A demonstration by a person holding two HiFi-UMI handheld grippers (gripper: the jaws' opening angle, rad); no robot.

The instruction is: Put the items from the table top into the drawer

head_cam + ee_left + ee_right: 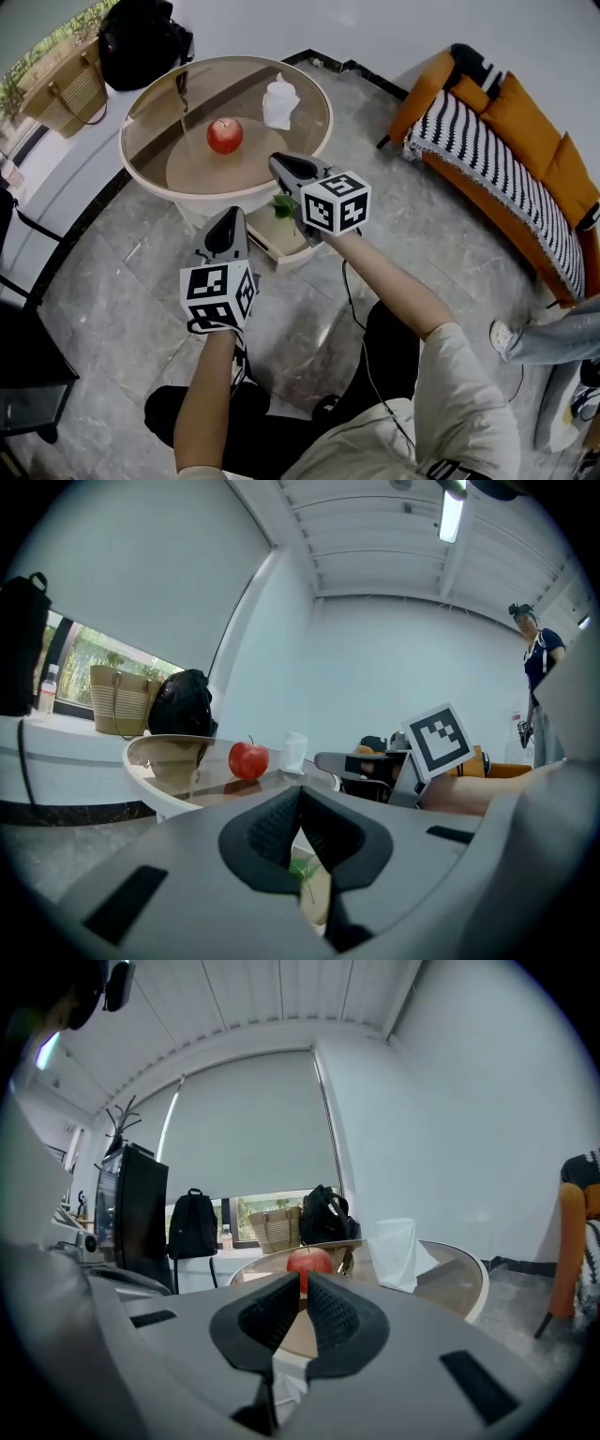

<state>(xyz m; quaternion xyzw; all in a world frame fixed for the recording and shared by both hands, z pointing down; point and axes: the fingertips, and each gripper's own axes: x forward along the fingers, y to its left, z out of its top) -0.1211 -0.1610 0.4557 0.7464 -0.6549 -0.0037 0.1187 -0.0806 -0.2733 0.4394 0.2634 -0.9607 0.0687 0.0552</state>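
A red apple (225, 135) and a crumpled white tissue (280, 101) rest on the round glass table (150, 103). Under the table's near edge a beige drawer (272, 246) stands pulled out, with a green leafy item (282, 203) in it. My right gripper (281, 165) hovers over the drawer at the table's rim, shut and empty. In the right gripper view the apple (309, 1262) lies straight beyond the closed right gripper (304, 1283), with the tissue (394, 1252) to its right. My left gripper (228, 217) is shut and empty, low in front of the drawer.
A black backpack (141, 37) and a woven bag (70, 89) sit behind the table. An orange sofa (553, 159) with a striped blanket stands at the right. A person's leg and shoe (525, 337) are at the right edge. Dark furniture (23, 366) stands at the left.
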